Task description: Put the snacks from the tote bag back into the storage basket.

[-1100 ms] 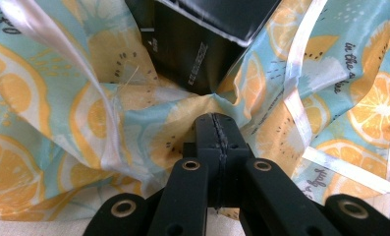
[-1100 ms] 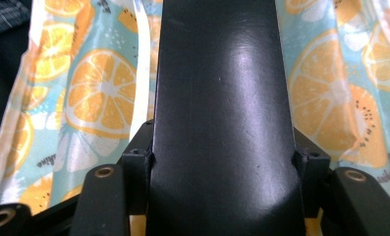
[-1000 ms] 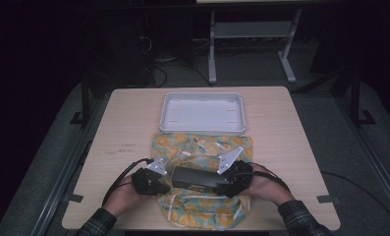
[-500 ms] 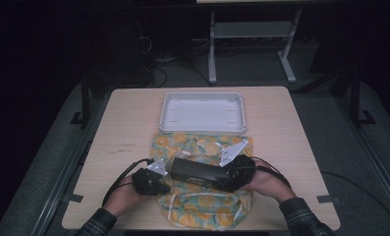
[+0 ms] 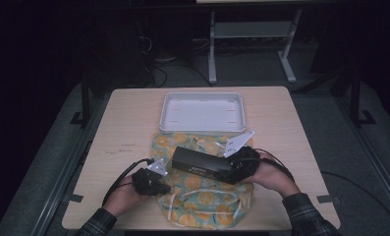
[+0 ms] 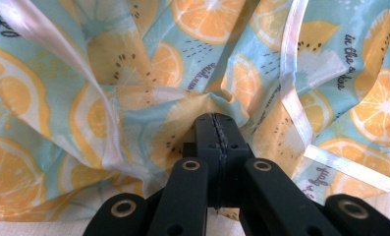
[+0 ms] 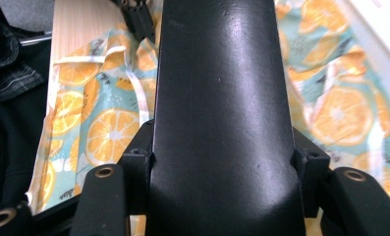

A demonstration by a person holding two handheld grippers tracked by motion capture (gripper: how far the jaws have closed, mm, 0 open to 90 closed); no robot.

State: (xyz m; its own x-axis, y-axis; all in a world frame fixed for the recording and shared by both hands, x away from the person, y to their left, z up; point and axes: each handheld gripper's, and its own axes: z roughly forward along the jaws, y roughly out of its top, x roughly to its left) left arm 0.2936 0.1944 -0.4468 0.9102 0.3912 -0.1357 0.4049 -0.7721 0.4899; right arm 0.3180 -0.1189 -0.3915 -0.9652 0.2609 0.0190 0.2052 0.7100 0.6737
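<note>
Lab-like recording room, bare wooden table [image 5: 133, 123], dark surroundings, loose floor cables [image 5: 158, 69], metal stand [image 5: 251, 44]

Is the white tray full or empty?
Empty. The white tray shows only its bare white bottom in the high view, with nothing lying inside.

Tray [image 5: 202, 112] behind cloth [image 5: 202, 199]; box [image 5: 202, 164] over cloth.

My left gripper [image 5: 155, 178] is matte black plastic, carrying a small grey three-cornered plate and a black cable looping off its rear. Seen along its own jaws, the linkage arms show brass-ringed pivot holes and ridged inner pad faces. My right gripper [image 5: 239, 164] is likewise black, with a larger pale triangular plate and black cable. Both sleeves are dark plaid.
</note>
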